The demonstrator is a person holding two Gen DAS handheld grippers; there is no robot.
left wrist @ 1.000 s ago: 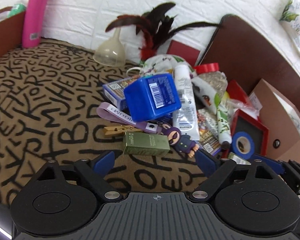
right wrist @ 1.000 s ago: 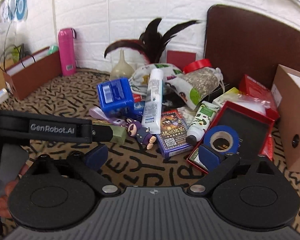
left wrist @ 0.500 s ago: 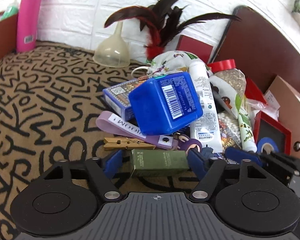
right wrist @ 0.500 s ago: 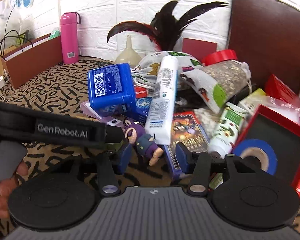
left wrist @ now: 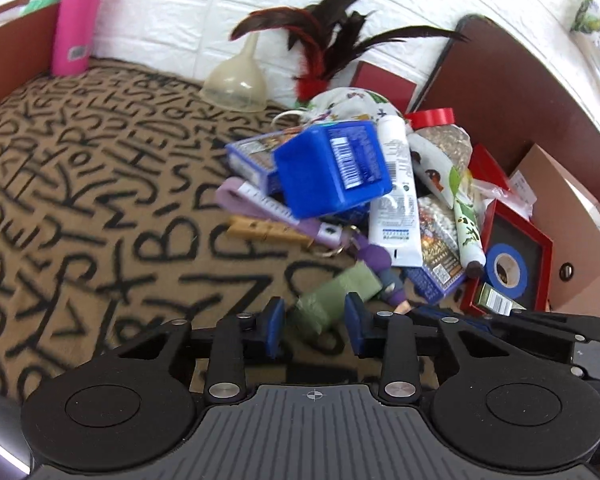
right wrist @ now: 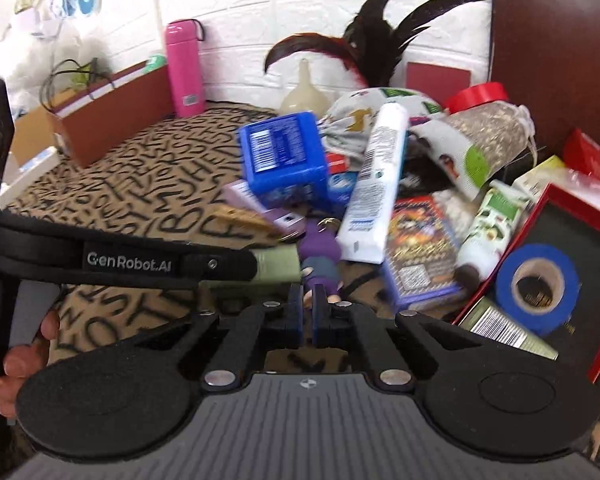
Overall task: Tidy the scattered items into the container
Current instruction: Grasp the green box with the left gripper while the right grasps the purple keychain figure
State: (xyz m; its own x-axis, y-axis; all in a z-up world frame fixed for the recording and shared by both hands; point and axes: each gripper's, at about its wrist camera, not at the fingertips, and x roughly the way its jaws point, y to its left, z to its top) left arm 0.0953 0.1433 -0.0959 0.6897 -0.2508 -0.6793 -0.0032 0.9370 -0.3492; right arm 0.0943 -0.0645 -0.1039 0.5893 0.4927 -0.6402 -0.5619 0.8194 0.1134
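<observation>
My left gripper [left wrist: 314, 320] is shut on a small green box [left wrist: 340, 294] and holds it tilted at the near edge of the pile. The box also shows in the right wrist view [right wrist: 278, 266], behind the left gripper's arm. My right gripper [right wrist: 308, 314] is shut on the feet of a purple keychain figure [right wrist: 320, 256], which lies beside the green box. A red tray [right wrist: 572, 240] with a blue tape roll [right wrist: 538, 286] lies at the right.
The pile holds a blue plastic box [left wrist: 334, 168], a white tube [left wrist: 396, 196], a card pack [right wrist: 420, 248], a wooden clothespin [left wrist: 260, 232], a purple strap and pouches. A cardboard box [left wrist: 572, 240] stands far right. A pink bottle [left wrist: 78, 20], funnel and feathers stand by the wall.
My left gripper closed on the green box and tilted it up. My right gripper moved in and closed on the purple figure's feet.
</observation>
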